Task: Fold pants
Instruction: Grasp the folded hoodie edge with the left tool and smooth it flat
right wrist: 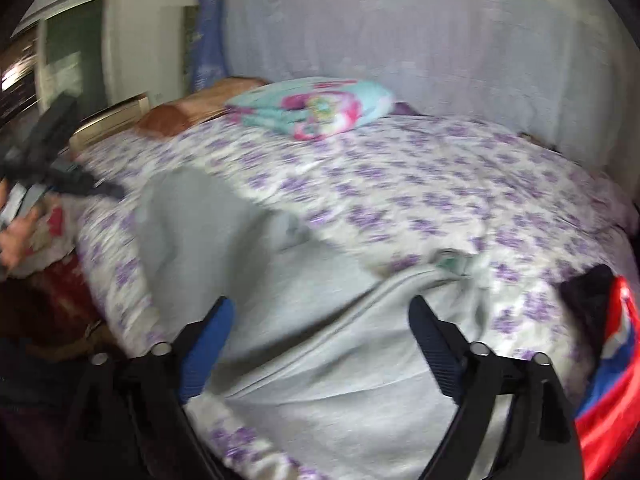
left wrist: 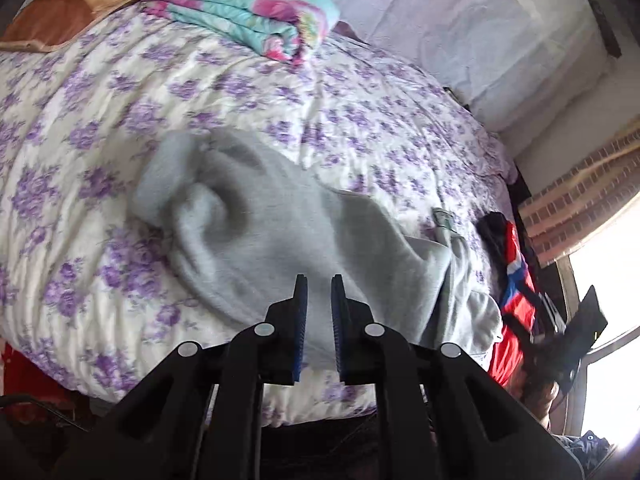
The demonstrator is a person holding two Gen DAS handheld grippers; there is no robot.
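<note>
Pants (left wrist: 280,236), light grey, lie rumpled on the purple-flowered bedspread (left wrist: 360,120), occupying the near half of the bed. In the left wrist view the fabric forms a raised curl at 10 o'clock from the gripper tips and a flatter spread toward 3 o'clock, where a small label shows at the edge.

Left gripper (left wrist: 319,280): jaws nearly together, a narrow gap between the blue pads, nothing clamped between them. The tips stand over the grey cloth; contact cannot be determined.

Right gripper (right wrist: 320,312): jaws spread wide, nothing pinched. The grey fabric lies beneath and between the 2 fingers. This view is motion-blurred.

View differences:
- Only the left wrist view shows the brick-patterned curtain (left wrist: 580,192) and bright window at 3 o'clock.
- Only the right wrist view shows the doorway at 10 o'clock and the left gripper with its holding hand (right wrist: 16,236) at 9 o'clock.
- Both views show the folded floral blanket (left wrist: 248,8) at 12 o'clock and the red garment (right wrist: 612,380) at 3 o'clock.
</note>
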